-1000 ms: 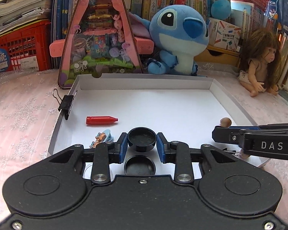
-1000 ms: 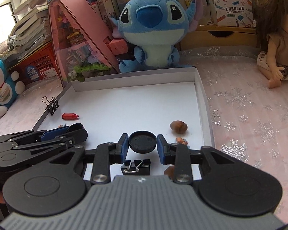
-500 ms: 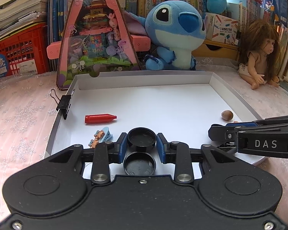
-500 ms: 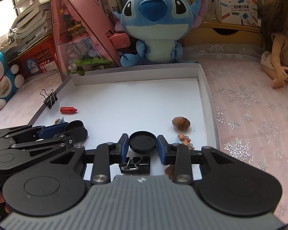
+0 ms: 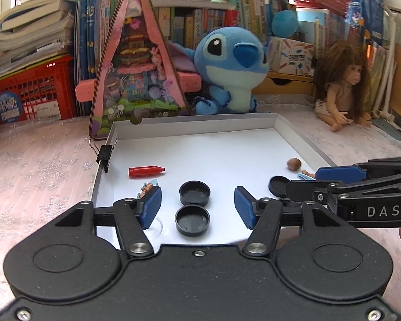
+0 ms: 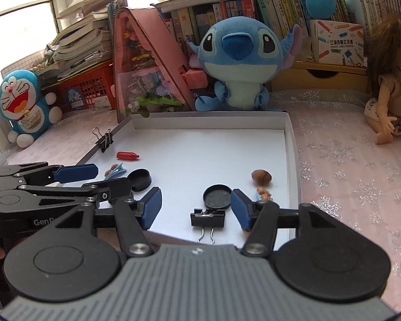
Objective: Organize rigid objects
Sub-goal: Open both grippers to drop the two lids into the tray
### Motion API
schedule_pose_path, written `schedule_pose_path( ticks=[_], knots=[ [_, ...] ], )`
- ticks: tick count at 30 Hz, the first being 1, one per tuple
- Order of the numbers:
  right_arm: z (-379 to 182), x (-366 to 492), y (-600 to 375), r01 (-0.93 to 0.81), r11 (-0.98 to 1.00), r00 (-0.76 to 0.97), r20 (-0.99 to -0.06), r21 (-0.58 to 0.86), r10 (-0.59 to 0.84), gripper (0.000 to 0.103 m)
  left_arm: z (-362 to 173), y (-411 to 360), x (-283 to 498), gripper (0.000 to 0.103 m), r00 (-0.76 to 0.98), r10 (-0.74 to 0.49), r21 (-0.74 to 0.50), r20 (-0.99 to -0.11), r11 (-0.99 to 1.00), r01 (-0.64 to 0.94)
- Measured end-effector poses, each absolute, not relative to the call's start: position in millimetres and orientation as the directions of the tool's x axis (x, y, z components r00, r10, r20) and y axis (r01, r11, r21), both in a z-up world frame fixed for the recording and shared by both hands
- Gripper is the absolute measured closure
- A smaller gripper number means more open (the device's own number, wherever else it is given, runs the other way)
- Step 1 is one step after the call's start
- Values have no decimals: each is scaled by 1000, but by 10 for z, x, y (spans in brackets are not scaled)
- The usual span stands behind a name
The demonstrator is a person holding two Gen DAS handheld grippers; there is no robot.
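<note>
While both the left gripper [image 5: 197, 208] and right gripper [image 6: 196, 206] are opening and letting go, their black caps [image 5: 194, 193] [image 6: 217, 196] sit loose in the white tray [image 5: 216, 144], so next comes backing away to fetch another small thing.

Left gripper [image 5: 197, 208] jaws opening, empty, right gripper [image 6: 196, 208] jaws opening, empty

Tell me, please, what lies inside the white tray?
Inside the white tray: three black caps, a red crayon, a nut, two small hair clips, a binder clip. The grippers hide its near edge.
</note>
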State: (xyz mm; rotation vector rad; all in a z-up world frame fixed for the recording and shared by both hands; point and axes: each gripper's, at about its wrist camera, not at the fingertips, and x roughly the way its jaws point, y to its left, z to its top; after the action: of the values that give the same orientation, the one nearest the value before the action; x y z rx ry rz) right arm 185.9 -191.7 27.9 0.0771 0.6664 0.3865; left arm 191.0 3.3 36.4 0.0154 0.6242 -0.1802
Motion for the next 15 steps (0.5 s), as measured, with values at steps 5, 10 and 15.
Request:
schedule_pose_path(
  ticks=[5,10,15],
  knots=[
    [351,1527,-1961,-385,911,731,-553,150,400,27,432,47,1589,41,803,-197,-41,-562,977,211],
    [364,1096,-2067,-426,893,738,-515,146,436,22,423,86,1205,40,795,-238,-63,-559,967,246],
    [239,703,-2116,-472,872,713,-525,129,464,21,336,137,760,39,785,-277,-79,-554,956,281]
  ],
)
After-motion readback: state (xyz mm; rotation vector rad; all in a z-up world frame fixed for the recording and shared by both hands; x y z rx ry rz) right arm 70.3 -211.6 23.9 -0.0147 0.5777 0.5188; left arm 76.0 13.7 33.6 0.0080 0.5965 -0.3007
